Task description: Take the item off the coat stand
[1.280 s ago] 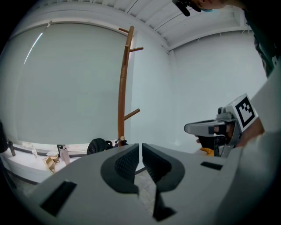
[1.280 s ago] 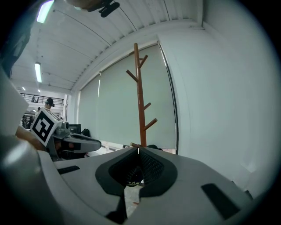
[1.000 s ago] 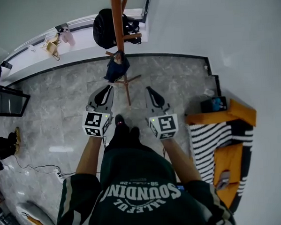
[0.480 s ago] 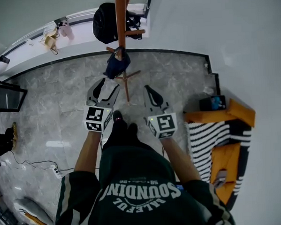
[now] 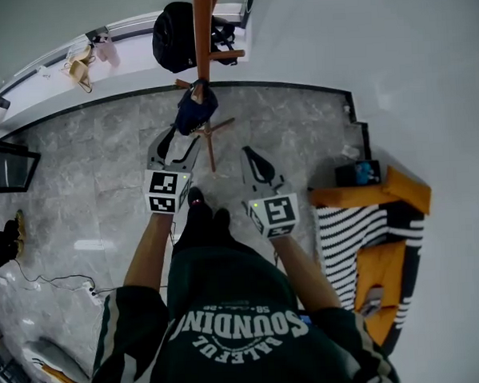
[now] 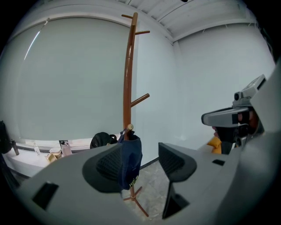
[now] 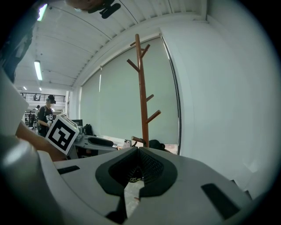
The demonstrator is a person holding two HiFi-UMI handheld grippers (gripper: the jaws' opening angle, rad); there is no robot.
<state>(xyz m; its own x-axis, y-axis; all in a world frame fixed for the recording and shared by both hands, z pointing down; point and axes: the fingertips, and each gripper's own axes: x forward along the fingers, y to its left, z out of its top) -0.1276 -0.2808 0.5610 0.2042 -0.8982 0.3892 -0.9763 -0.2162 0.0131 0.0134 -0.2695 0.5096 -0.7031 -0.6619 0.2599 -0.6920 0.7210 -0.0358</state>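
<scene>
The person stands on the grey stone floor (image 5: 94,166) facing the wooden coat stand (image 5: 201,28), with both forearms held out in front of the body. Each hand carries a hand-held gripper, and both are aimed at the stand and tipped slightly downward.

The left hand-held gripper (image 5: 181,143) is the nearer of the two to the stand. Its jaws have just been opening and now stand well apart. The left gripper view shows the dark blue cap (image 6: 131,162) in the gap between them, closer to the left jaw. No pad presses on the cap, and I cannot tell whether that jaw touches it.

The cap hangs on a low peg of the stand, just above the spread feet. In the head view it sits just beyond the left jaw tips.

The right hand-held gripper (image 5: 250,156) is on the other side of the stand's feet, a little further back. Its jaws are closed together with nothing gripped.

A black backpack (image 5: 174,38) lies on the sill behind the stand.
</scene>
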